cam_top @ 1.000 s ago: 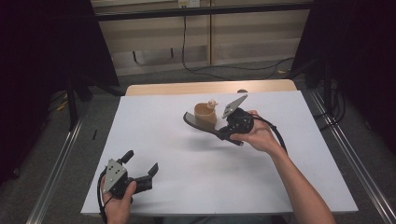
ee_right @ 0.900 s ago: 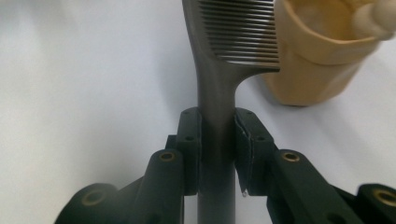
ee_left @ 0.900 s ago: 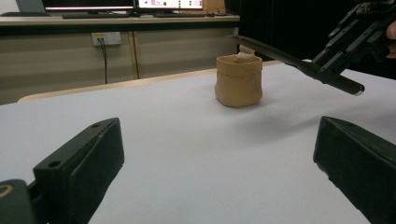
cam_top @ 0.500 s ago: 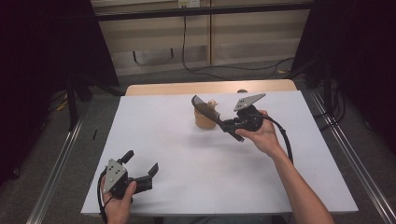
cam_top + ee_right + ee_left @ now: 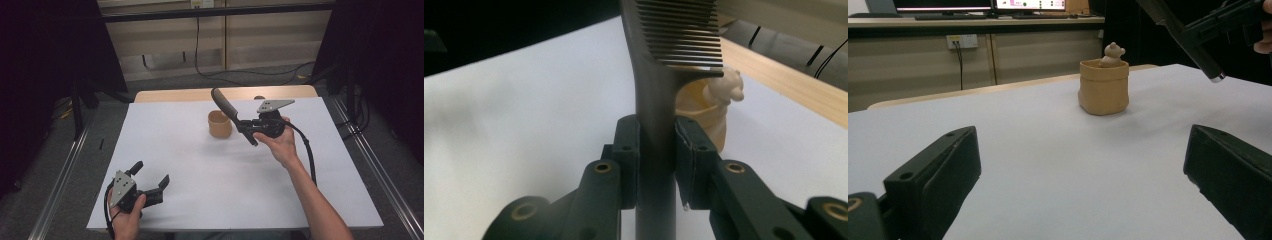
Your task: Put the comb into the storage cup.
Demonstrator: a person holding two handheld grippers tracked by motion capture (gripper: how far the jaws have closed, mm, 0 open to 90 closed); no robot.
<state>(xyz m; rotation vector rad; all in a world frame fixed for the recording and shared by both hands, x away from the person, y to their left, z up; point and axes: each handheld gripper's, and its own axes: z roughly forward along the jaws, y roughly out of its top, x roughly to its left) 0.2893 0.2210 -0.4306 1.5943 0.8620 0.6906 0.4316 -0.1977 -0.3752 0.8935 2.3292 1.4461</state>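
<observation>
A dark grey comb (image 5: 226, 106) is held by its handle in my right gripper (image 5: 244, 127), which is shut on it above the table's far middle. The comb slants up and left, over a tan pot (image 5: 220, 125). A small bear figure (image 5: 1112, 53) sits in the pot (image 5: 1103, 88). In the right gripper view the comb (image 5: 658, 95) rises between my gripper's (image 5: 656, 160) pads, its teeth at the top, with the pot (image 5: 710, 120) behind. My left gripper (image 5: 150, 173) rests open near the front left edge, nothing between its jaws (image 5: 1083, 170).
The white table (image 5: 200, 190) has a wooden strip (image 5: 170, 95) along its far edge. A cable (image 5: 310, 155) trails from the right gripper along the person's forearm. Metal rails (image 5: 60, 185) run along both sides of the table.
My right gripper has lifted the comb and swung it from low beside the pot to slanting up above it. The left gripper has stayed put.
</observation>
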